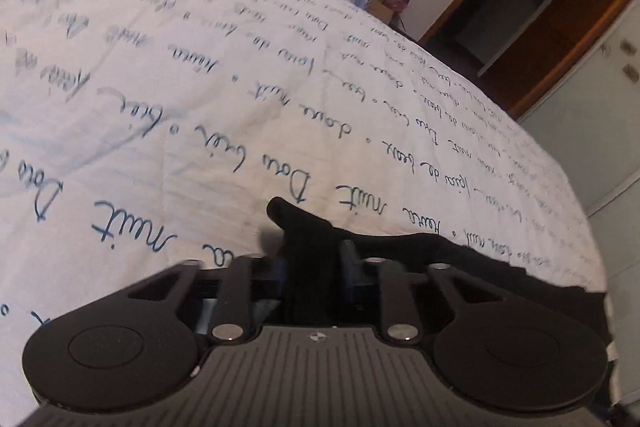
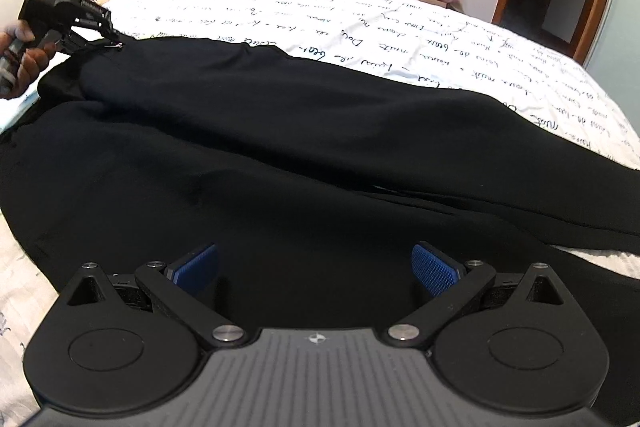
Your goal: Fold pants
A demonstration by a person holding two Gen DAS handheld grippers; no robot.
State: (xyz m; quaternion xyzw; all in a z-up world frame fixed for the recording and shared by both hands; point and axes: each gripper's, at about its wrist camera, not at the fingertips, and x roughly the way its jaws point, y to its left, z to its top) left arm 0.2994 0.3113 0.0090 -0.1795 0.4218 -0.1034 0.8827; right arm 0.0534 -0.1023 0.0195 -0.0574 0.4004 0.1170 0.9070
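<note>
Right gripper (image 2: 316,269) sits spread over the black pants (image 2: 280,147) sprawled across the bed (image 2: 360,7), left gripper (image 1: 310,267) pinching a hem at lower centre; soft floppy fabric, so probably grab edges or the waistband.

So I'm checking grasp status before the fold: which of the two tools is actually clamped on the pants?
The left tool: its blue pads pinch a bunch of the black pants. The right tool hangs over the fabric with pads spread wide, holding nothing.
</note>
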